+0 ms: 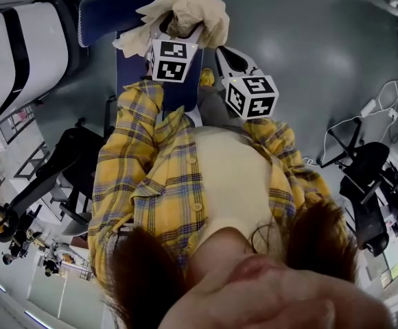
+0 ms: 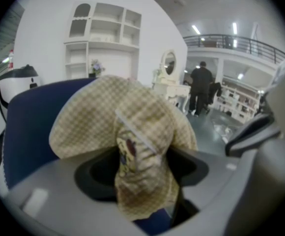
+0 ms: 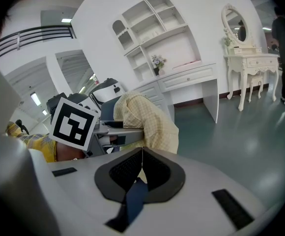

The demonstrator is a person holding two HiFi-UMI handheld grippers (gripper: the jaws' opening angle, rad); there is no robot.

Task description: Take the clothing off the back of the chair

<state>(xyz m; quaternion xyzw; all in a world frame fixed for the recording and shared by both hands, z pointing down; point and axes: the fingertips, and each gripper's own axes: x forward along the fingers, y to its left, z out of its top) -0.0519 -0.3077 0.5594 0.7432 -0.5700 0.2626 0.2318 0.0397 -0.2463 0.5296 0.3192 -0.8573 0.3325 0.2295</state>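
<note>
Person: seen from the head view, very close below the camera, wearing a yellow checked shirt (image 1: 151, 184); both arms reach forward.
Left gripper (image 2: 141, 168): it is at the top of the chair back, and its marker cube (image 1: 170, 60) faces the camera.
Left fingers (image 2: 96, 176): they stand quite wide, one on each side of a thick bunch of the clothing, and the cloth is pinched between them.
Clothing (image 1: 189, 9): pale beige with a fine check, crumpled; it lies over the top edge of the chair back and one fold hangs down through the left fingers.
Chair (image 1: 99, 16): dark blue back, upright, directly behind the clothing.
Right gripper (image 3: 140, 166): it is just beside the left one, on the right in the head view, and apart from the cloth.
Right fingers (image 3: 123, 168): pressed together, with nothing between them.
Floor (image 1: 309, 46): smooth grey-green; a black office chair (image 1: 364, 170) stands well apart to the right.
Background: a white shelf unit (image 3: 157, 33) on the wall and a white dressing table (image 3: 245, 58) with an oval mirror.
</note>
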